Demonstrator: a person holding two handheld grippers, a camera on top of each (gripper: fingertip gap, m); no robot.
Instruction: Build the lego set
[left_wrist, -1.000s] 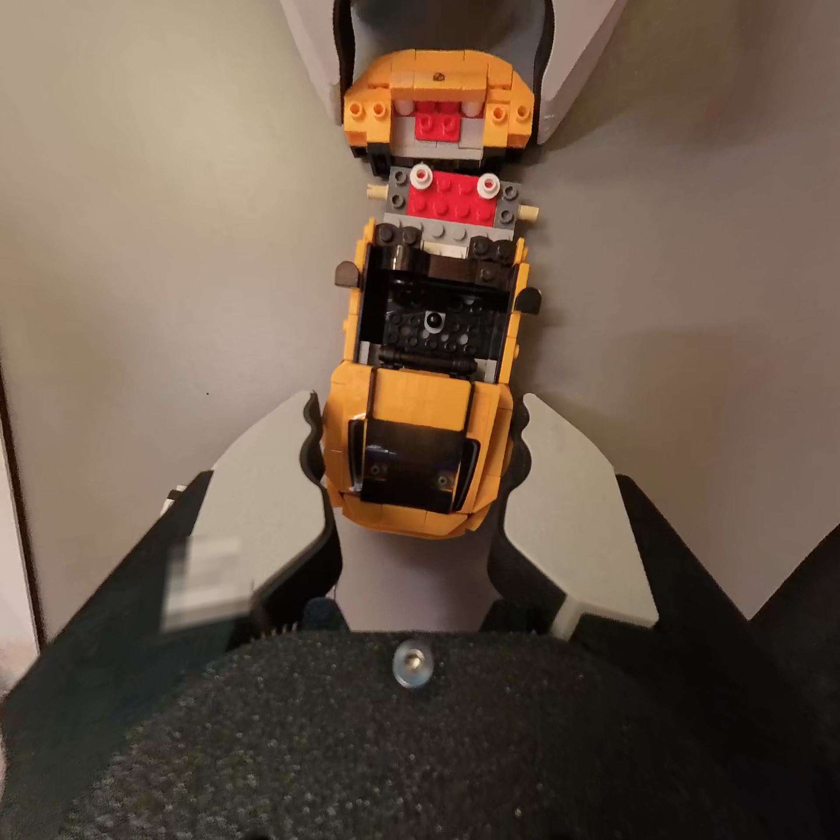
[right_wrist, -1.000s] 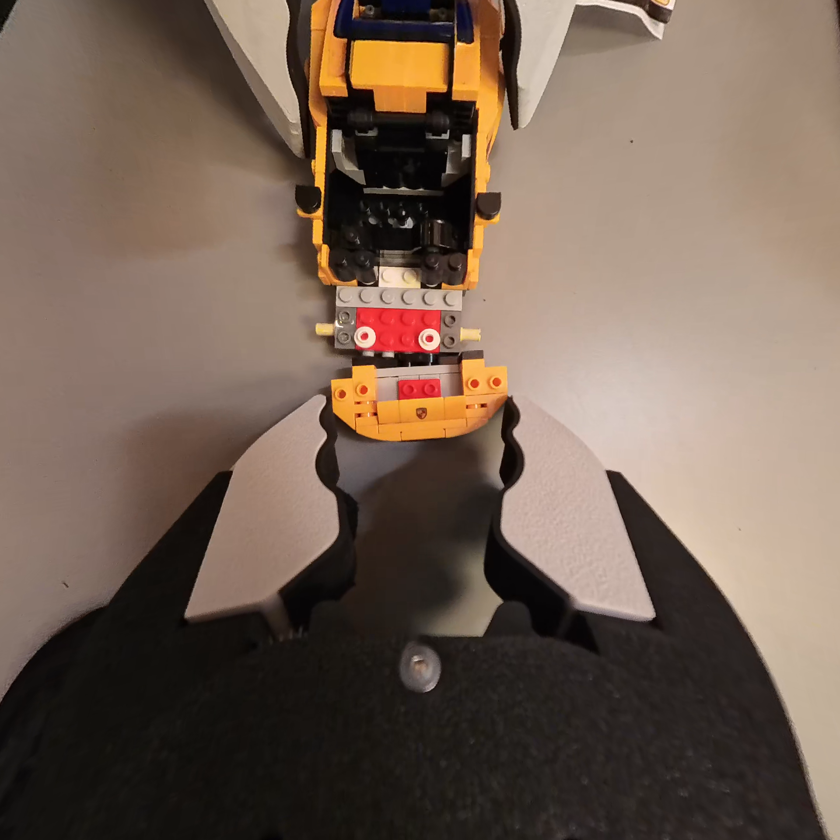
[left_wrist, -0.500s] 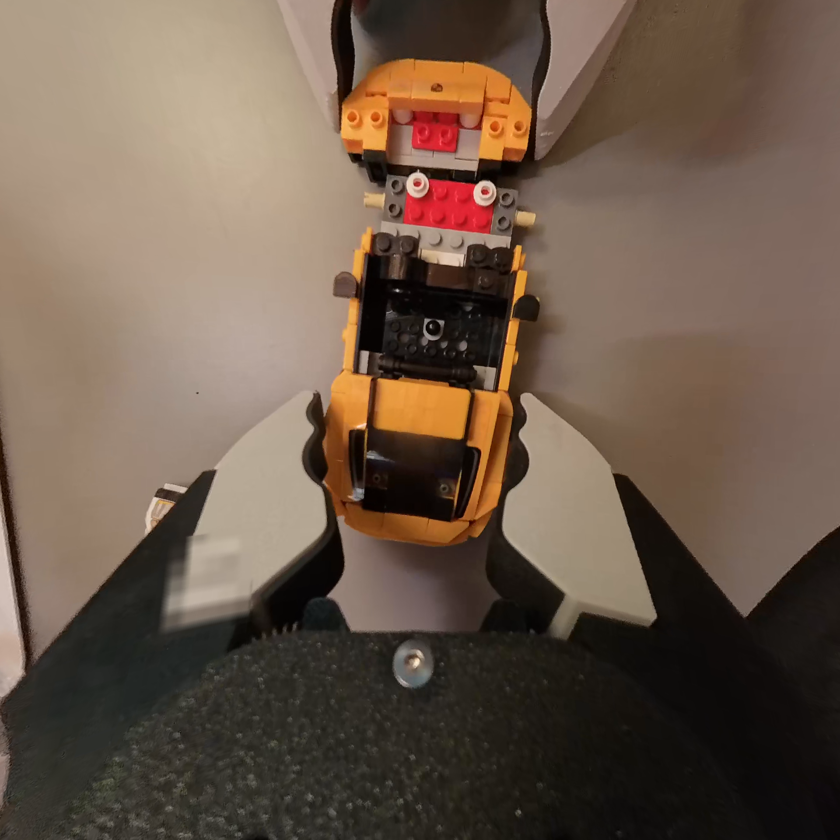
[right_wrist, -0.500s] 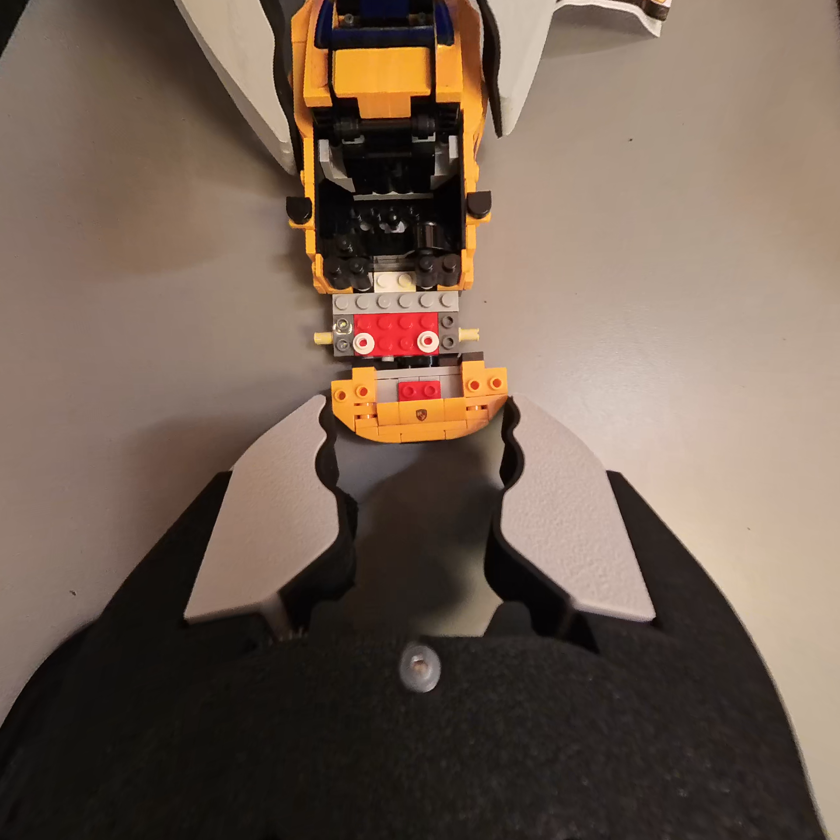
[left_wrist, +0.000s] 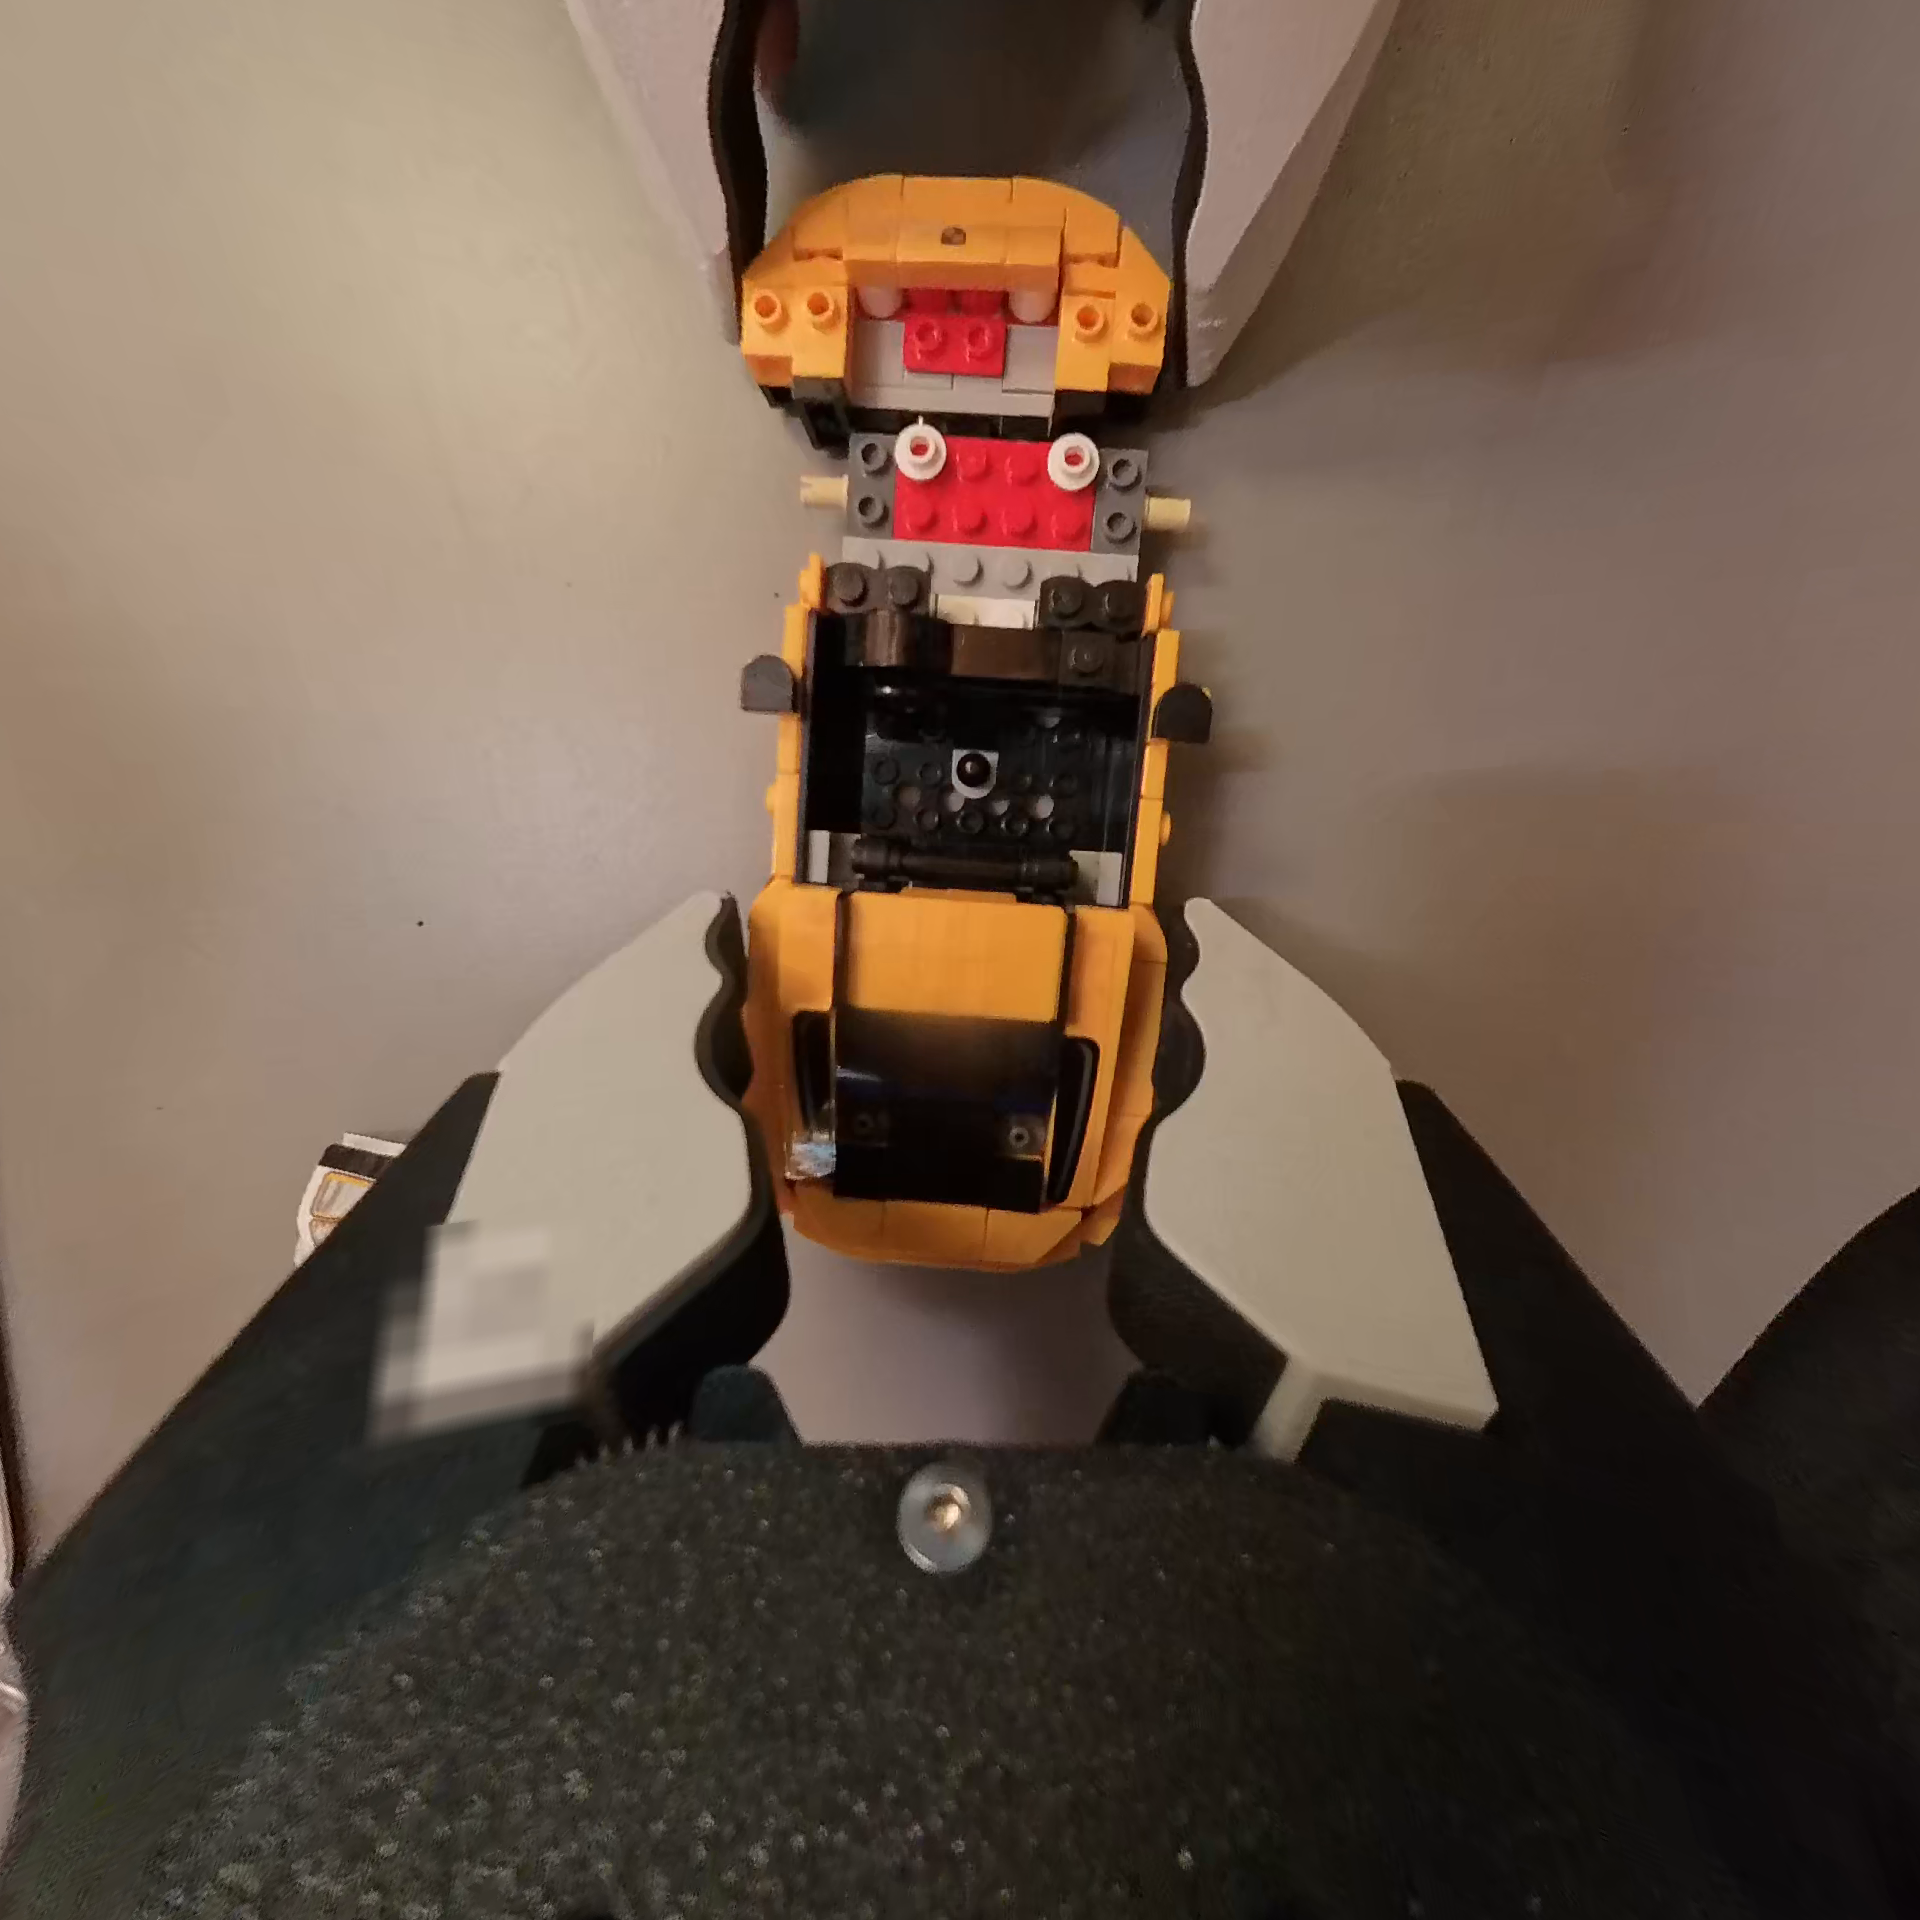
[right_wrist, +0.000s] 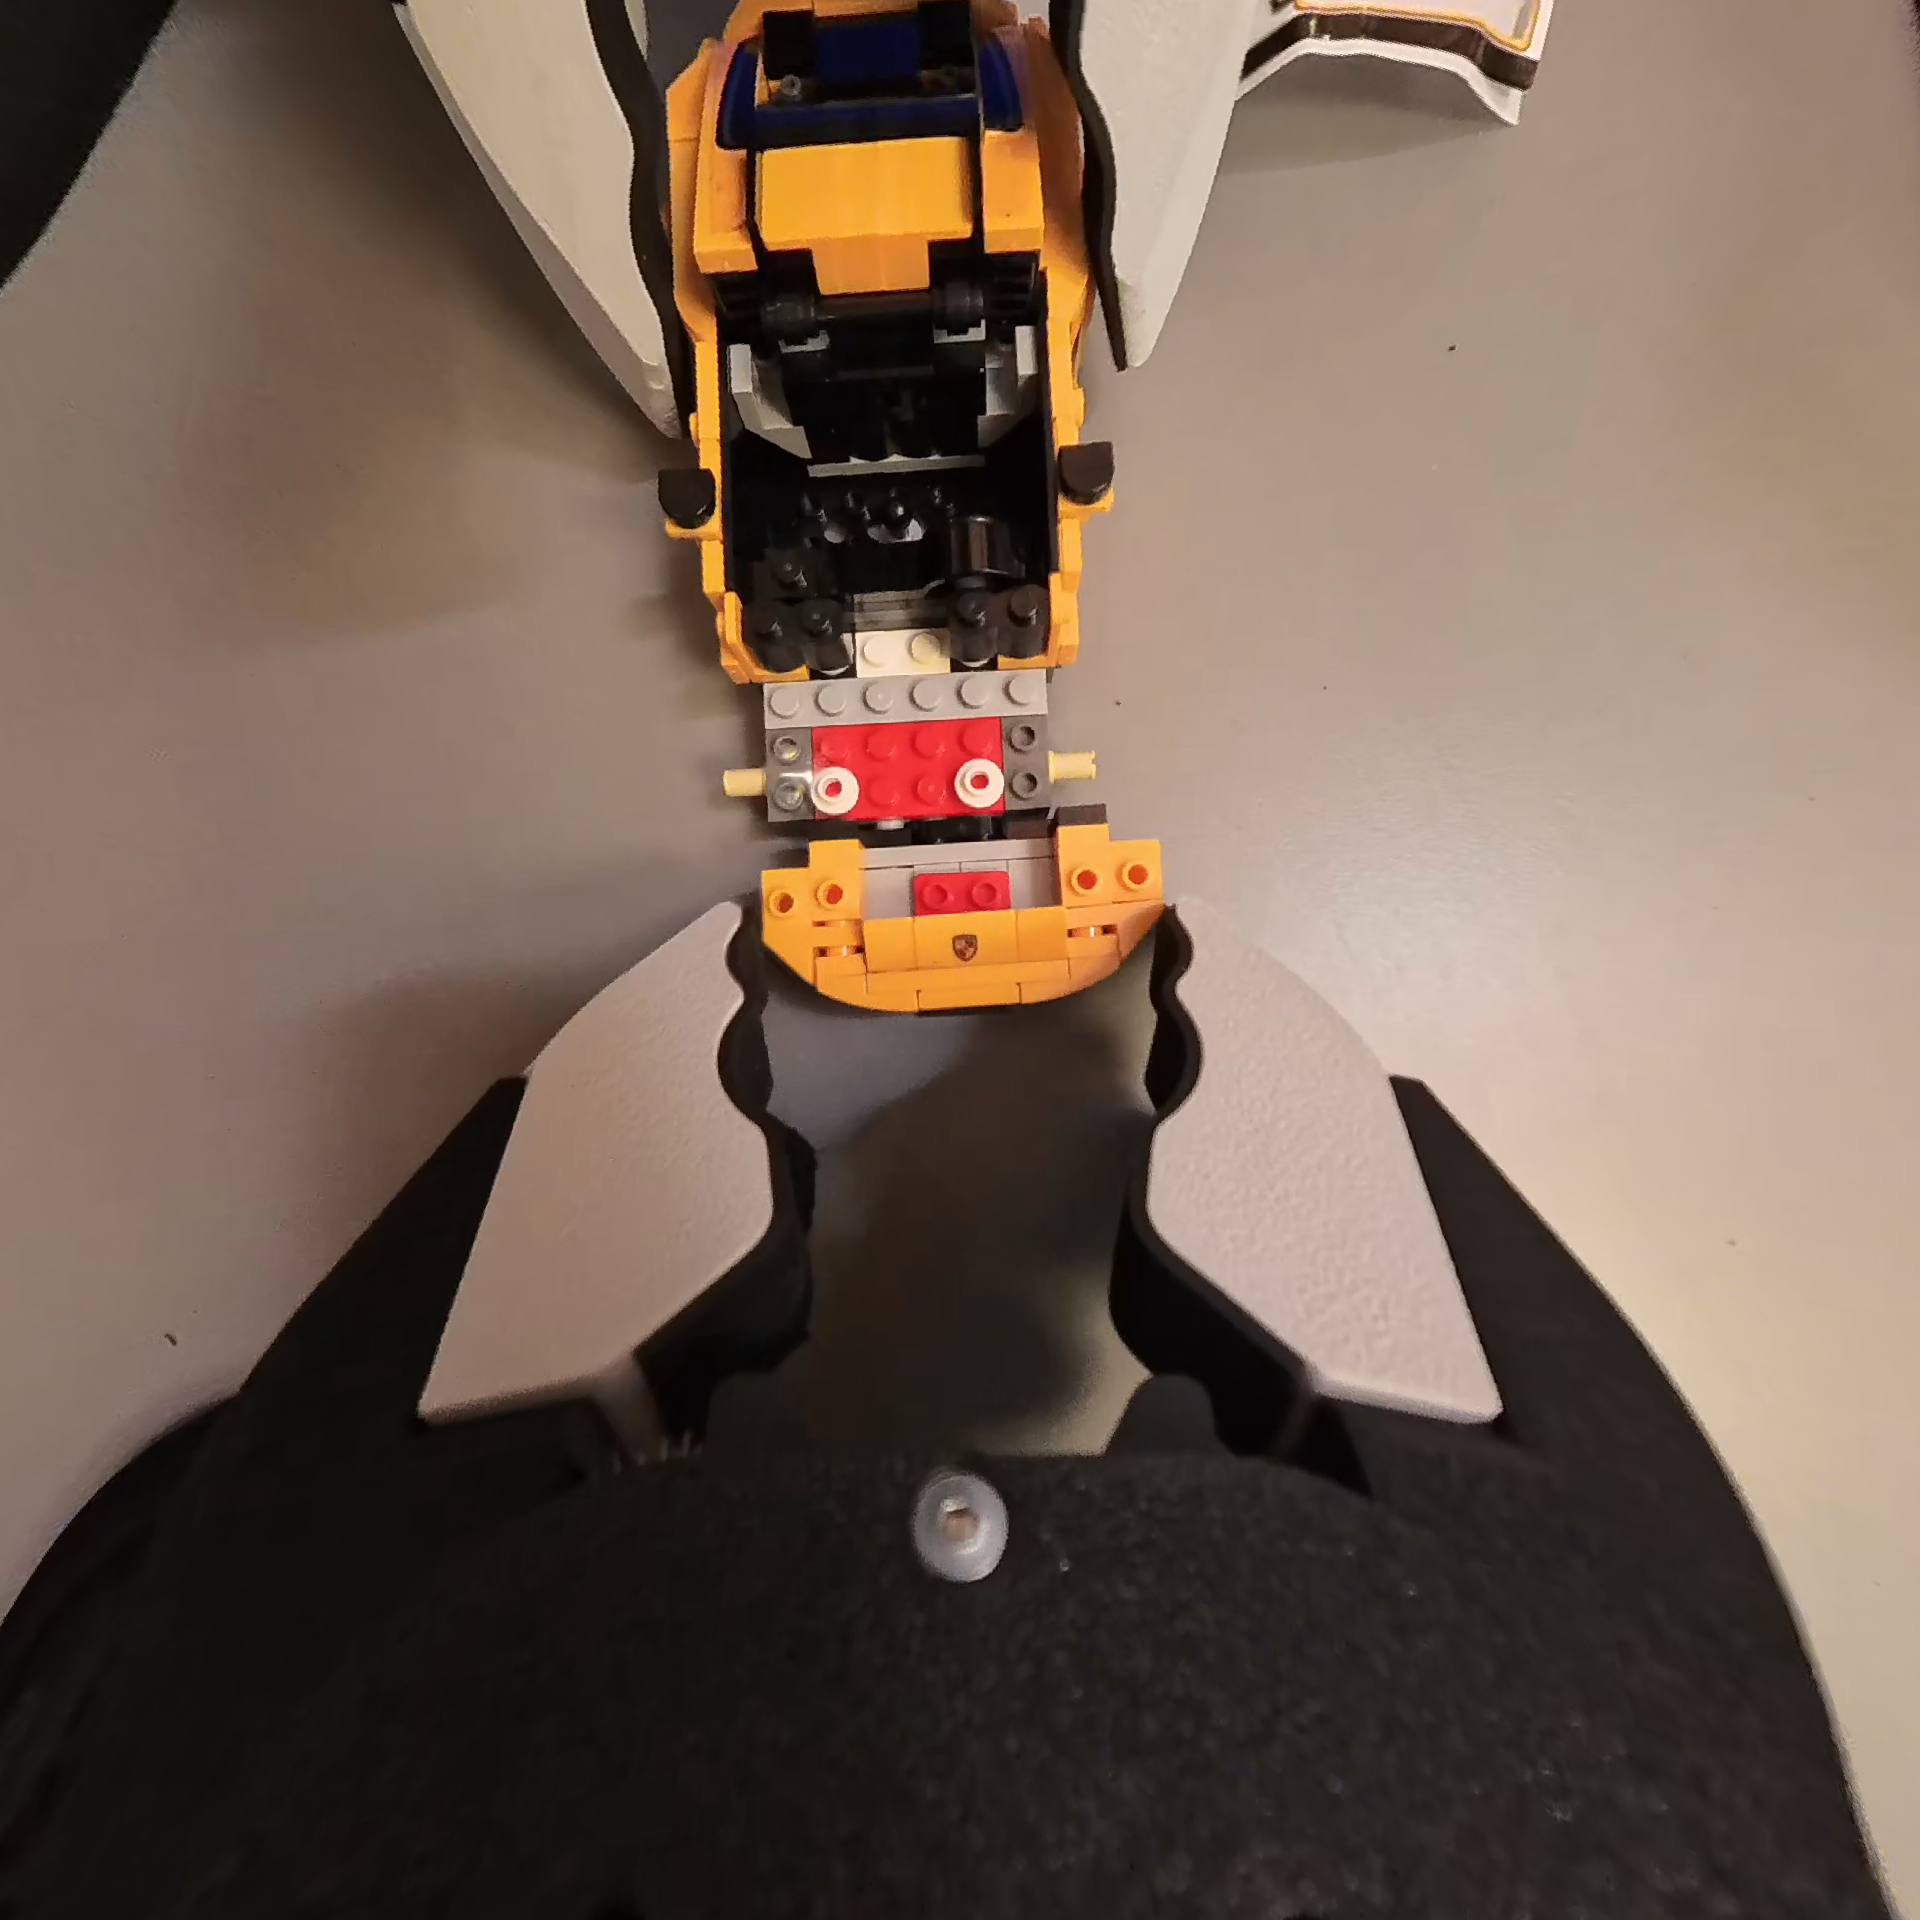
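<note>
An orange lego car (left_wrist: 956, 966) lies on the grey table, with an open black cabin and a red and grey studded section behind its nose. My left gripper (left_wrist: 953, 914) is shut on the car's rear end, pads against both flanks. My right gripper (right_wrist: 956, 925) is shut on the car's orange nose (right_wrist: 961, 935), held only at the fingertips. The car (right_wrist: 883, 208) runs straight between the two grippers. The right gripper's white fingers (left_wrist: 665, 156) show at the top of the left wrist view. The left gripper's fingers (right_wrist: 540, 208) show at the top of the right wrist view.
A white printed paper packet (right_wrist: 1392, 52) lies on the table beyond the car at the right; it also shows in the left wrist view (left_wrist: 343, 1184), beside my left finger. The grey table (right_wrist: 1558, 727) spreads on both sides of the car. There is about 10 cm between the tips of the two grippers.
The car has come a little deeper between my left fingers, which have narrowed slightly onto its rear. The right gripper's hold on the nose looks the same.
</note>
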